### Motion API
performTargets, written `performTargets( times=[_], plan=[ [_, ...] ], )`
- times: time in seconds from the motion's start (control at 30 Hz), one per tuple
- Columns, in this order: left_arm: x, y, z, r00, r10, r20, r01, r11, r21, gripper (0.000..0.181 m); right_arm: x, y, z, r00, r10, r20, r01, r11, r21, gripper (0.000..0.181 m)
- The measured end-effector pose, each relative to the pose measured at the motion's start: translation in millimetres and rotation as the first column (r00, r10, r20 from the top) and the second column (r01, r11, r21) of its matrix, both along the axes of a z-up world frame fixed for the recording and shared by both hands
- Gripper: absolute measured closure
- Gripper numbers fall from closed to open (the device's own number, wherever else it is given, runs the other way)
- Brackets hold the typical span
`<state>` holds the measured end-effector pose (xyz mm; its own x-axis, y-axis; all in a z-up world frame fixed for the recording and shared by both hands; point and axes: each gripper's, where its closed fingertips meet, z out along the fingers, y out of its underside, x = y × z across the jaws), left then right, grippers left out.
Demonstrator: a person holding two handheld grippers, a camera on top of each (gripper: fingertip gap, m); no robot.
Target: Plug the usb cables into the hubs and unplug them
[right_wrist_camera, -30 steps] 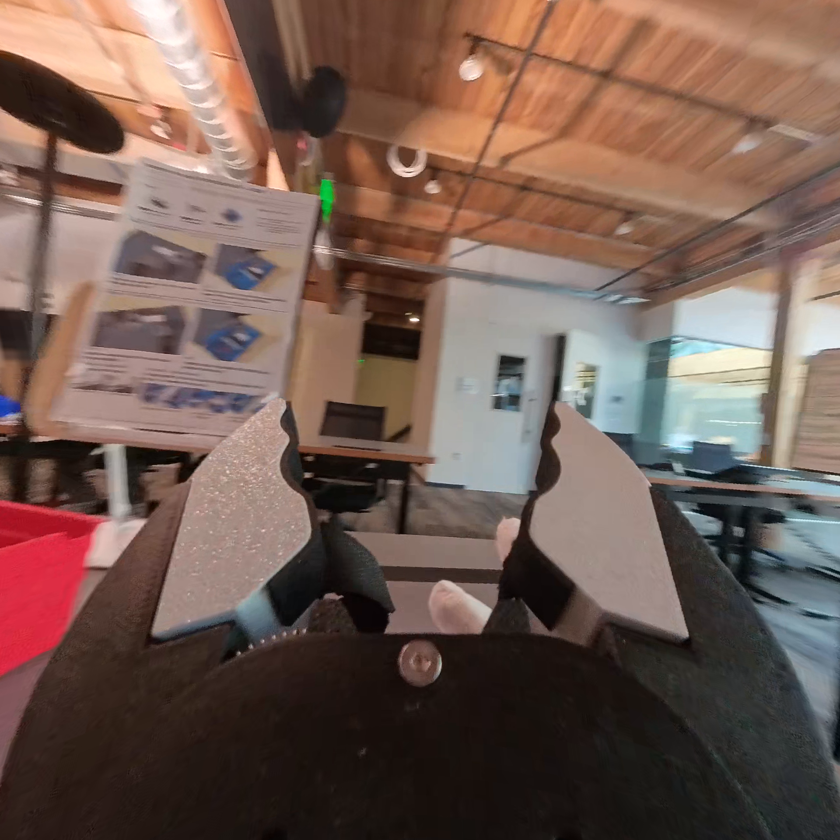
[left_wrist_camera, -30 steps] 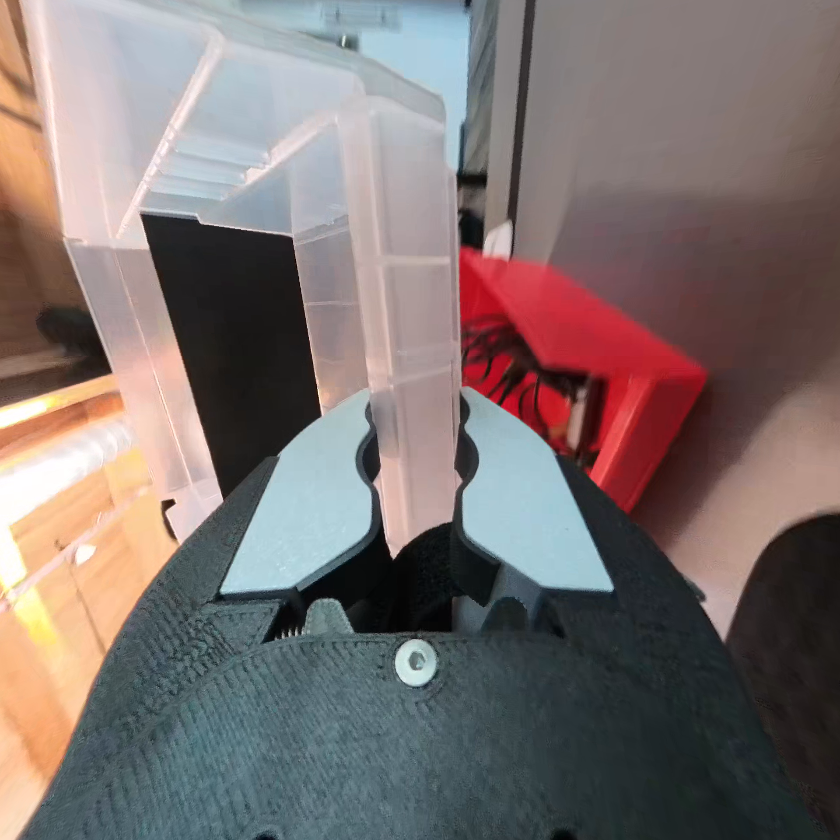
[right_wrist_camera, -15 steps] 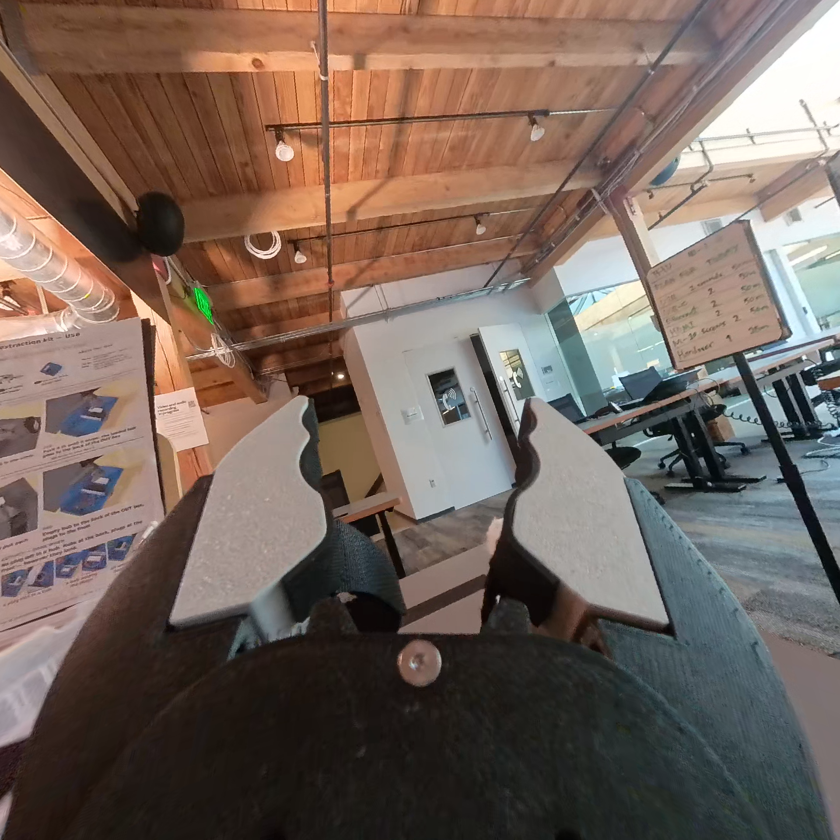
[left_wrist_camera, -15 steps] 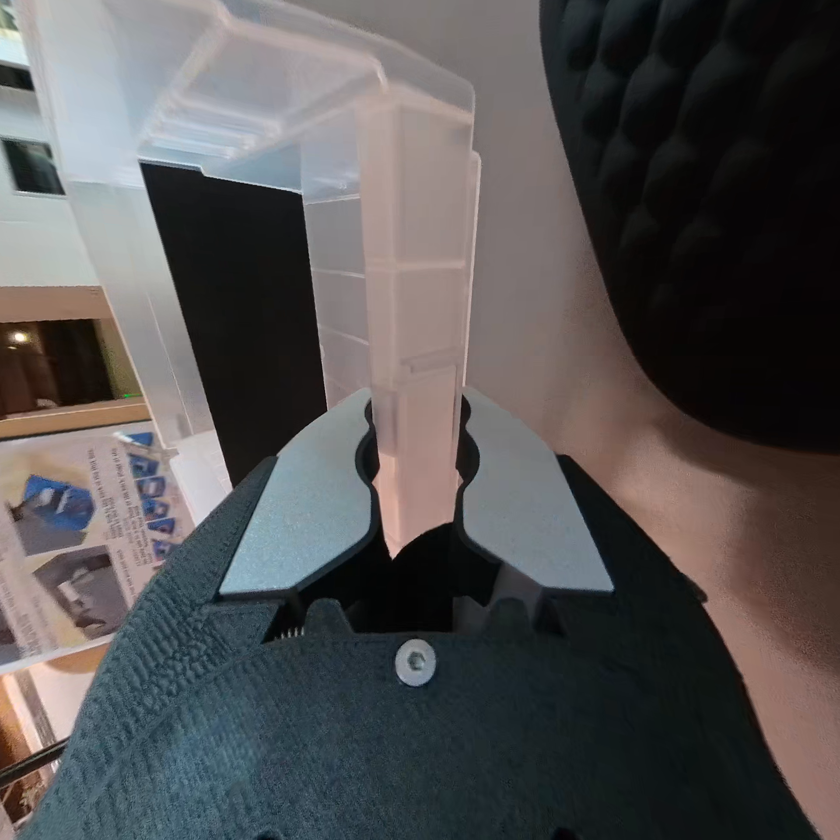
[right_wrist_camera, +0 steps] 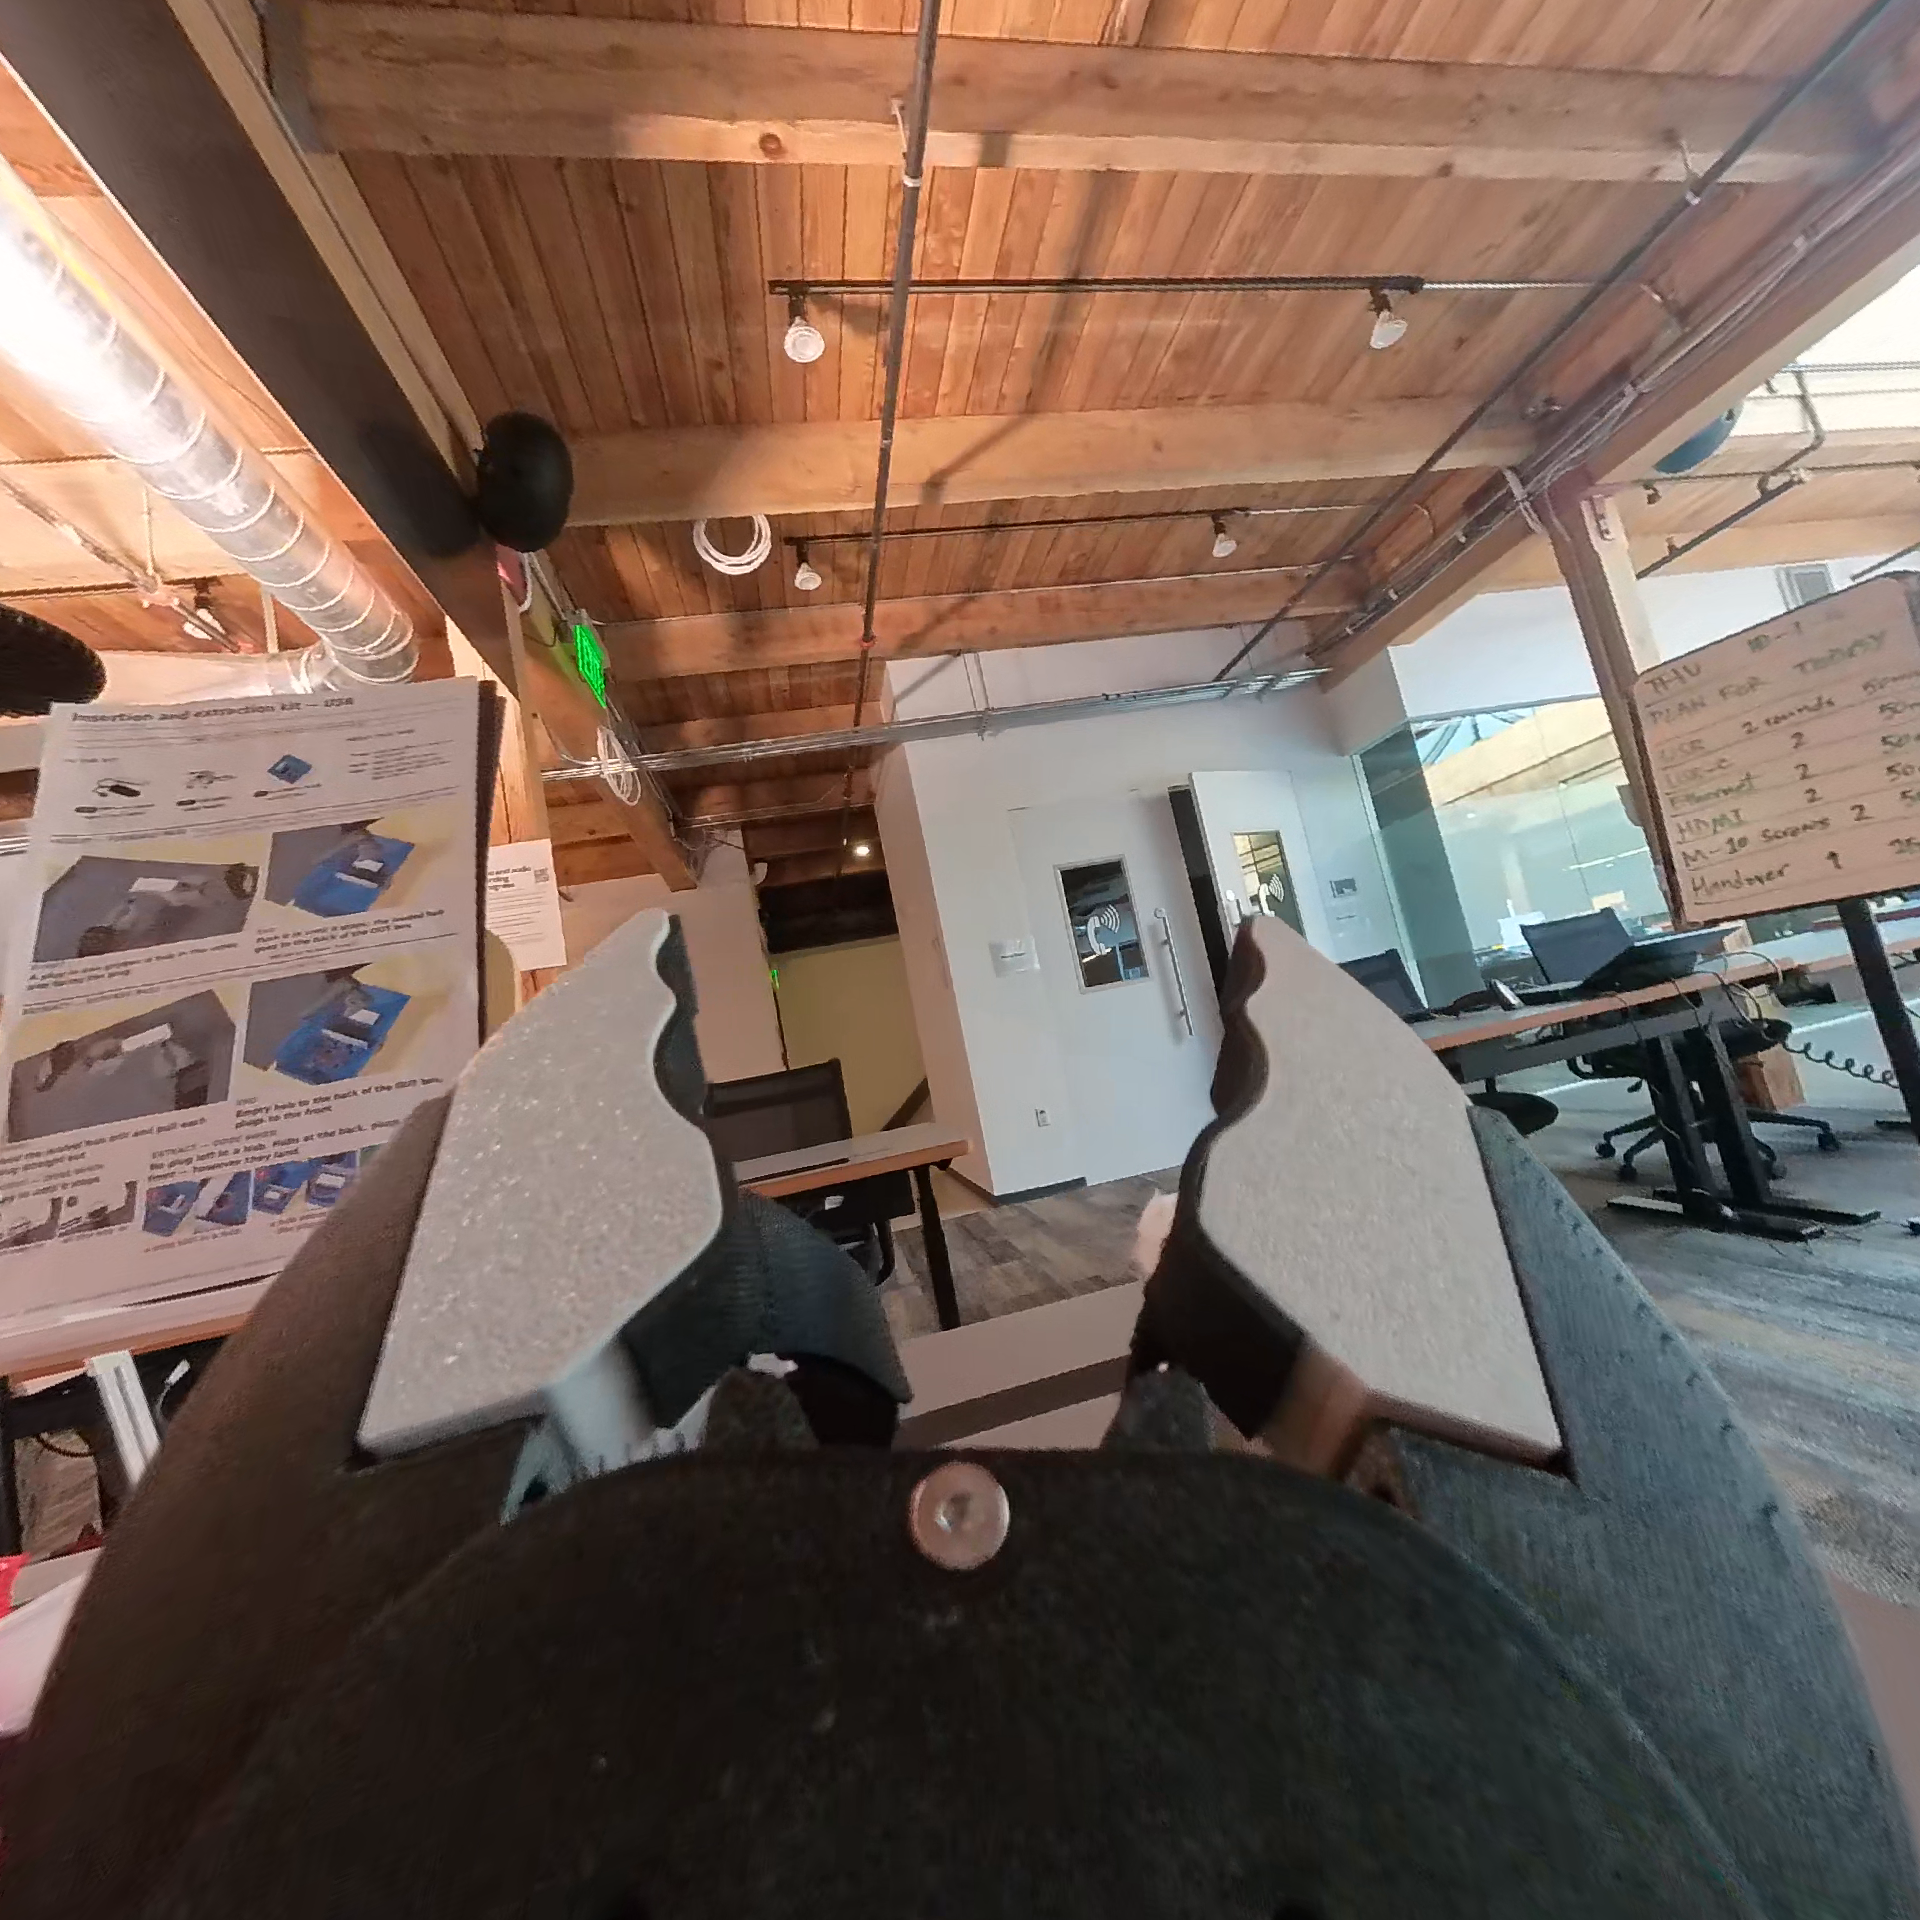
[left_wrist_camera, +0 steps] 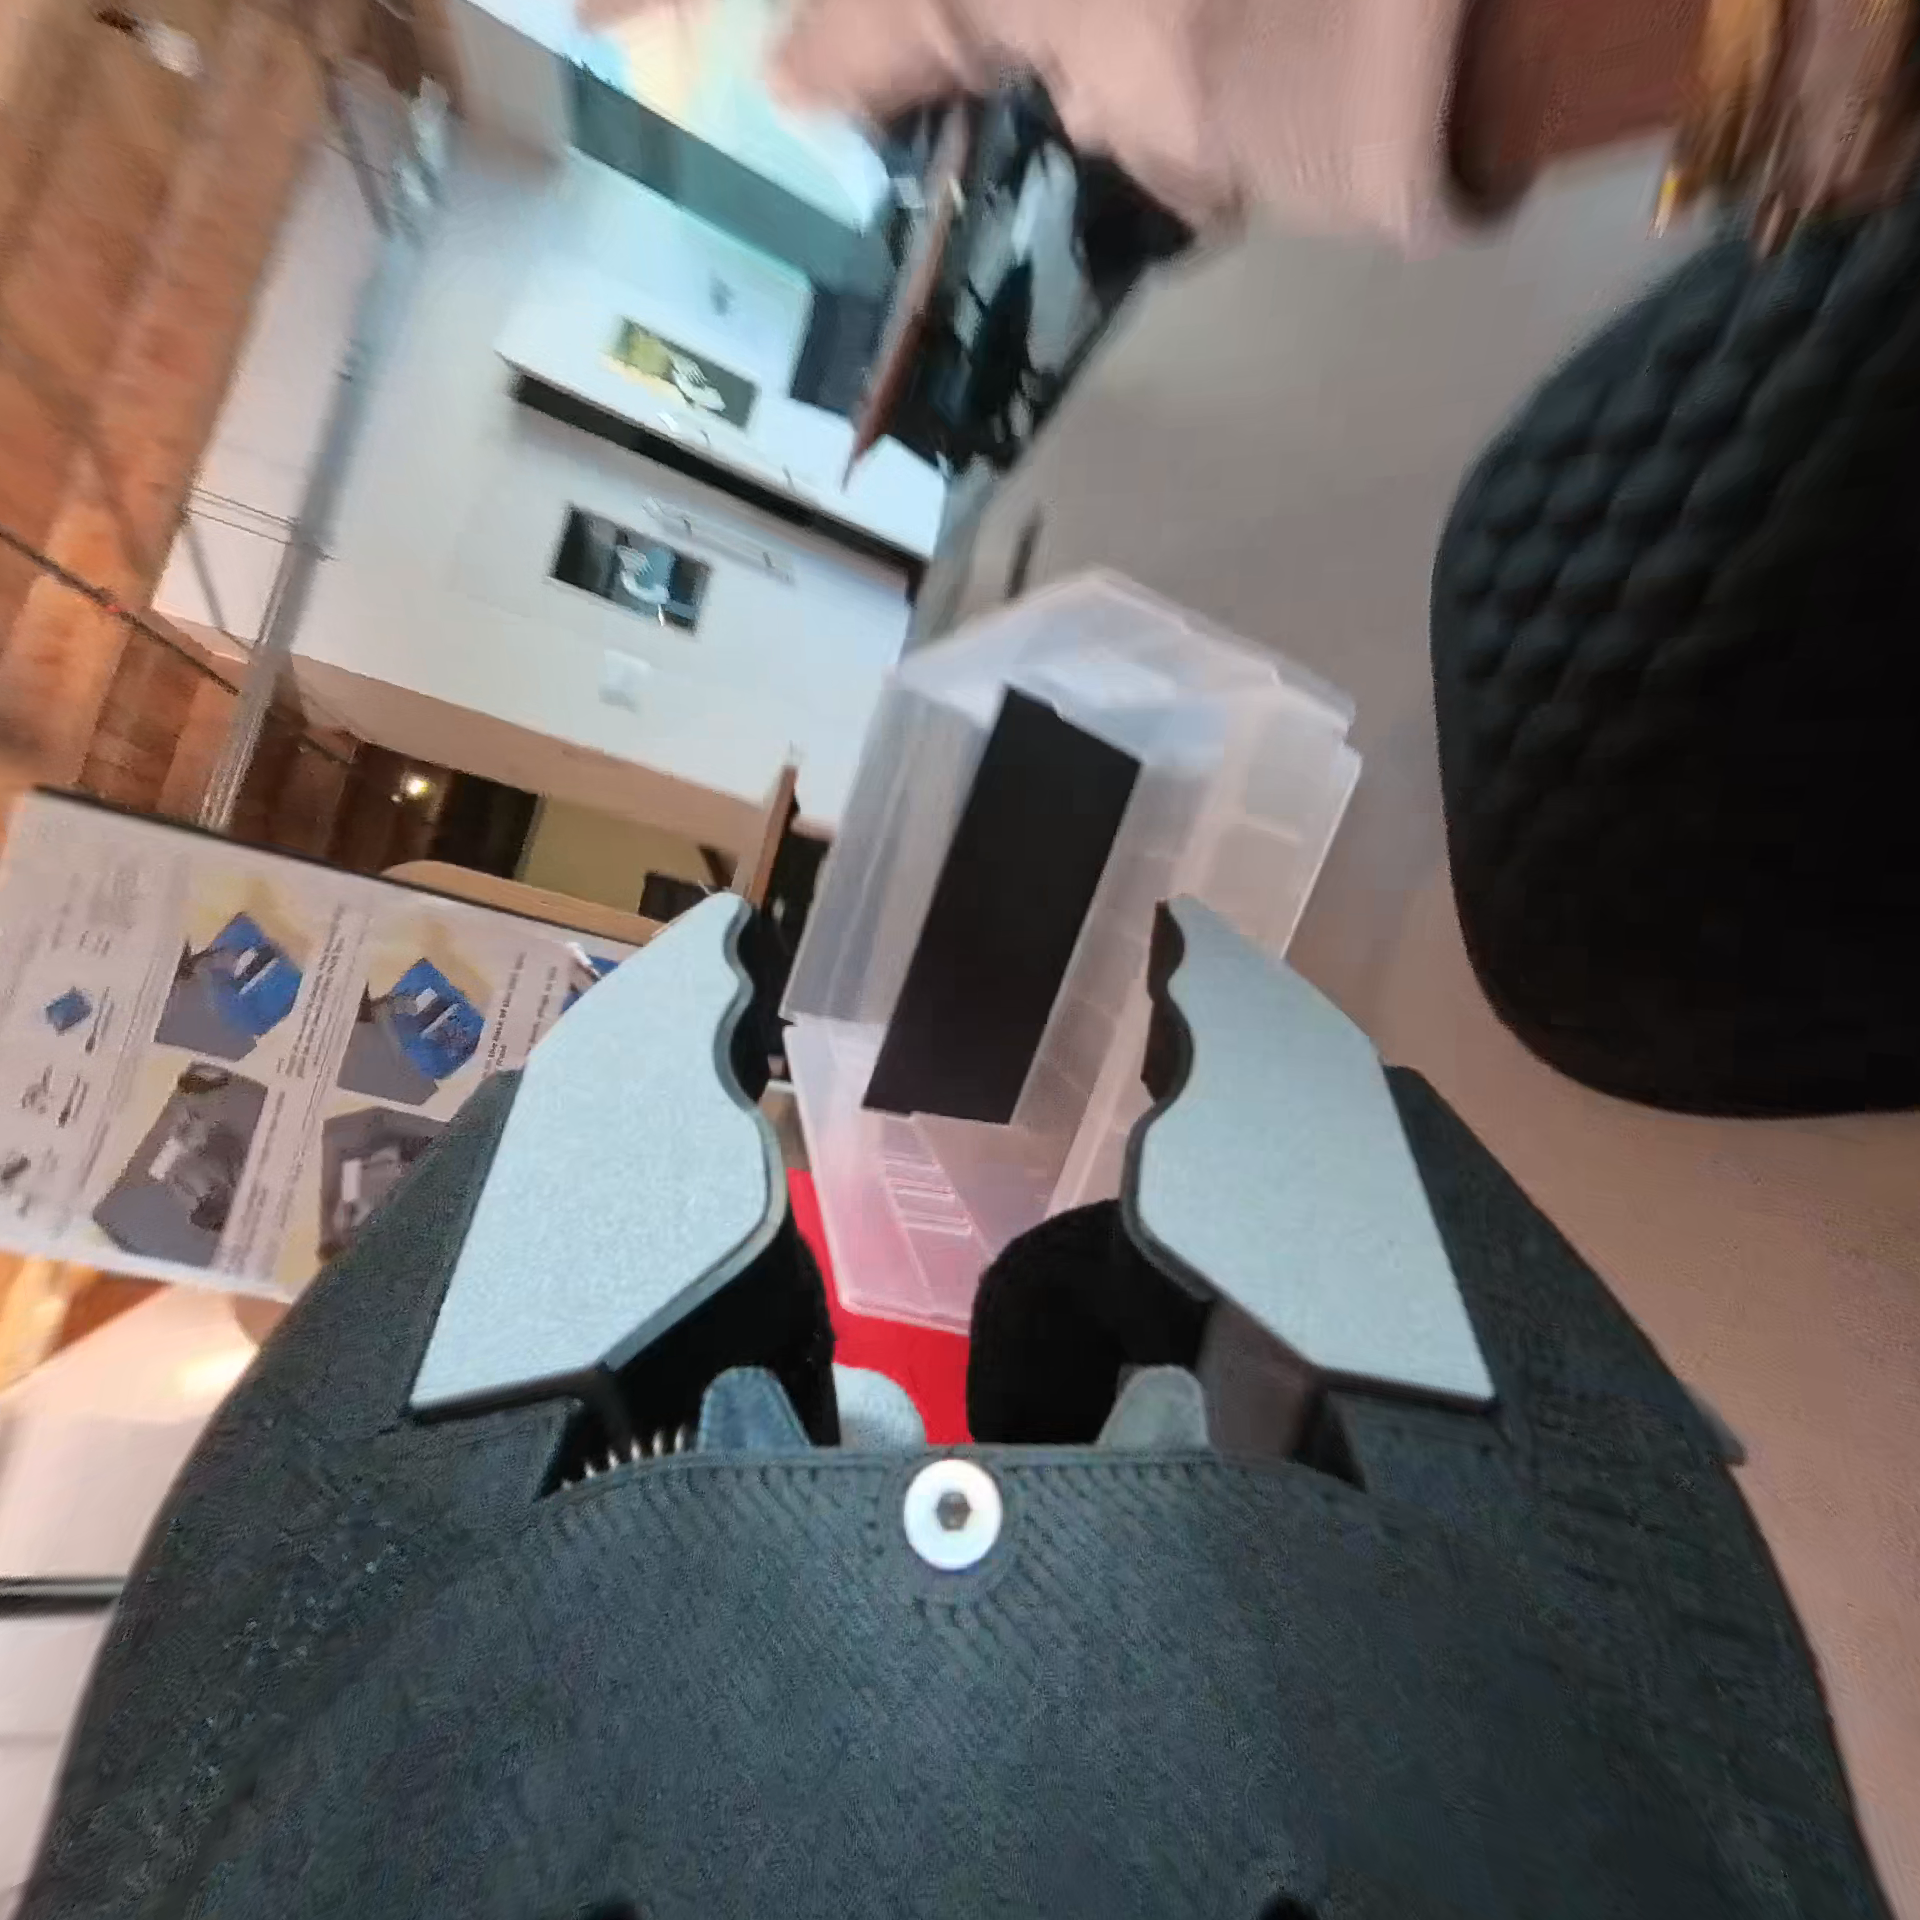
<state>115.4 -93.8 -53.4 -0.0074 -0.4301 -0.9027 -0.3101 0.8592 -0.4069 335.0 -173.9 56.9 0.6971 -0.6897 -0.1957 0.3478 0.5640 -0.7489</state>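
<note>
In the left wrist view my left gripper (left_wrist_camera: 951, 920) is open. A clear plastic box (left_wrist_camera: 1101, 862) with a black panel (left_wrist_camera: 1008, 914) stands just beyond and between the fingertips, tilted, with a gap to each pad, so it is not in my grasp. The view is blurred. My right gripper (right_wrist_camera: 956, 930) is open and empty, and points up at the room and the wooden ceiling. No USB cable or hub shows in either view.
A red bin (left_wrist_camera: 894, 1340) lies below the box. A black quilted object (left_wrist_camera: 1683, 727) fills the right side. An instruction poster (left_wrist_camera: 208, 1039) stands at the left and also shows in the right wrist view (right_wrist_camera: 249, 987). A whiteboard on a stand (right_wrist_camera: 1787, 769) and desks (right_wrist_camera: 1621, 1008) are far right.
My left gripper was shut on the clear box's wall and has opened wide; the box has left the grasp and sits farther off. Both views have swung. The right gripper stays open.
</note>
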Motion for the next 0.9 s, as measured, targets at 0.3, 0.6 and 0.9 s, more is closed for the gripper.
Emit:
performTargets(
  times=[0.3,0.6,0.9],
  plan=[
    [-163.9,109.9,-10.3,0.964,0.014,-0.267,-0.105,0.938,-0.331,0.115,-31.4,25.5,7.3,0.982,0.140,0.123,-0.135,0.990,-0.052,0.083],
    [-190.4,208.3,-112.7,0.843,0.113,-0.527,-0.326,0.885,-0.332,0.118,-225.5,120.6,-59.3,0.496,0.755,0.429,-0.201,0.580,-0.789,0.117],
    [-182.2,208.0,-117.0,0.810,0.204,-0.551,-0.450,0.818,-0.359,0.134,-218.1,163.3,-214.4,0.738,0.643,-0.206,-0.042,-0.260,-0.965,0.129]
  ],
)
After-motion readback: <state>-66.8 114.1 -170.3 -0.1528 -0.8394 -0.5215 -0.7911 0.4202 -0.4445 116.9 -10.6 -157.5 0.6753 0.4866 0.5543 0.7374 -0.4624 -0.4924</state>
